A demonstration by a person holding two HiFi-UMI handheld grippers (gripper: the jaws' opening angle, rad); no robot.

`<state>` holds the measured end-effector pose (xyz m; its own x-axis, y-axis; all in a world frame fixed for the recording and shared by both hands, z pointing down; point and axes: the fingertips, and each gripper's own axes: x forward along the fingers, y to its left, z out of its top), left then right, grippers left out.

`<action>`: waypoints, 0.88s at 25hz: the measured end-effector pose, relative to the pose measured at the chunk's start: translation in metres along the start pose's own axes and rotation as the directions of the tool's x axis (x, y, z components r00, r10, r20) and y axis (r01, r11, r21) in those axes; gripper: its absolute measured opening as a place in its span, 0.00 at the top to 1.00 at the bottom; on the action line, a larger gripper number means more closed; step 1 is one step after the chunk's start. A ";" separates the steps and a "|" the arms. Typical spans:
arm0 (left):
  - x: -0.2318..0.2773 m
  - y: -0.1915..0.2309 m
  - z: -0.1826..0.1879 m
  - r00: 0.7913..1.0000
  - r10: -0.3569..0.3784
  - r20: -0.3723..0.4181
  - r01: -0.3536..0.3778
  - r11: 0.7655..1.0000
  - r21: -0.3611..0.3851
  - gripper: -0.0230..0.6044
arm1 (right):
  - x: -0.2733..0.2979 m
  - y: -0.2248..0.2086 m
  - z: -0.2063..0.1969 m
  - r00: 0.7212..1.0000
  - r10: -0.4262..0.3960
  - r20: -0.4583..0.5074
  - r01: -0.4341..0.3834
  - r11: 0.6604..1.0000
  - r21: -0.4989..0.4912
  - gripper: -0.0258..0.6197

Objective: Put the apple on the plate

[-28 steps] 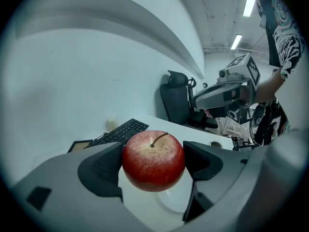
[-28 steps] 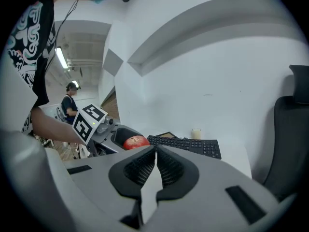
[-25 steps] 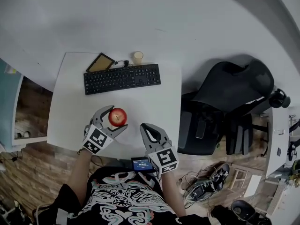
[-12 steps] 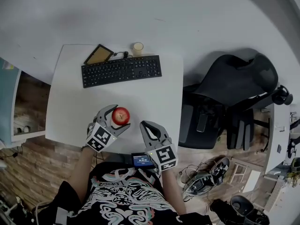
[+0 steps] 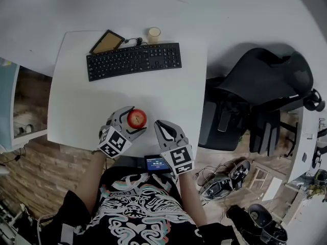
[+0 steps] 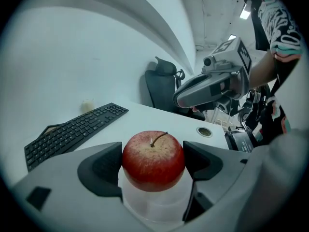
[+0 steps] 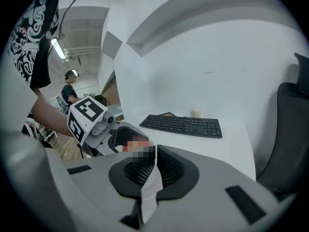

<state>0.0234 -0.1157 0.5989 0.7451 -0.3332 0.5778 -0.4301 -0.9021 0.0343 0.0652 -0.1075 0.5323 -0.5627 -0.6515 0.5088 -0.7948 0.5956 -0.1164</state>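
A red apple (image 5: 136, 119) with a short stem sits between the jaws of my left gripper (image 5: 134, 118), which is shut on it above the white desk (image 5: 76, 101) near the front edge. In the left gripper view the apple (image 6: 153, 157) fills the gap between the two dark pads. My right gripper (image 5: 162, 128) hovers just right of the apple, its jaws pressed together on nothing (image 7: 154, 161). No plate shows in any view.
A black keyboard (image 5: 134, 61) lies at the back of the desk, with a framed tablet (image 5: 108, 41) and a small pale cup (image 5: 154, 34) behind it. A black office chair (image 5: 255, 91) stands to the right. A small screen device (image 5: 156, 163) sits below the desk's front edge.
The head view has shifted, so the desk sits higher in the picture. The apple stays gripped in the left gripper and now lies farther from the keyboard. The right gripper keeps alongside.
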 end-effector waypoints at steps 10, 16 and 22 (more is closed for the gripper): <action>0.014 -0.004 -0.021 1.000 0.008 0.018 -0.008 1.000 -0.002 0.35 | 0.013 -0.004 -0.018 0.999 0.020 -0.048 -0.019 1.000 0.016 0.91; 0.012 -0.009 -0.021 0.999 0.007 0.050 -0.007 1.000 0.003 0.35 | 0.018 -0.002 -0.022 0.997 0.038 -0.064 -0.037 0.999 0.021 0.91; 0.012 -0.014 -0.021 0.998 -0.005 0.064 0.004 1.000 0.014 0.35 | 0.018 0.001 -0.023 0.997 0.042 -0.066 -0.040 0.999 0.025 0.91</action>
<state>0.0279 -0.1009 0.6231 0.7783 -0.3454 0.5243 -0.4196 -0.9073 0.0252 0.0600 -0.1078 0.5614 -0.5795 -0.5937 0.5583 -0.7769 0.6093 -0.1586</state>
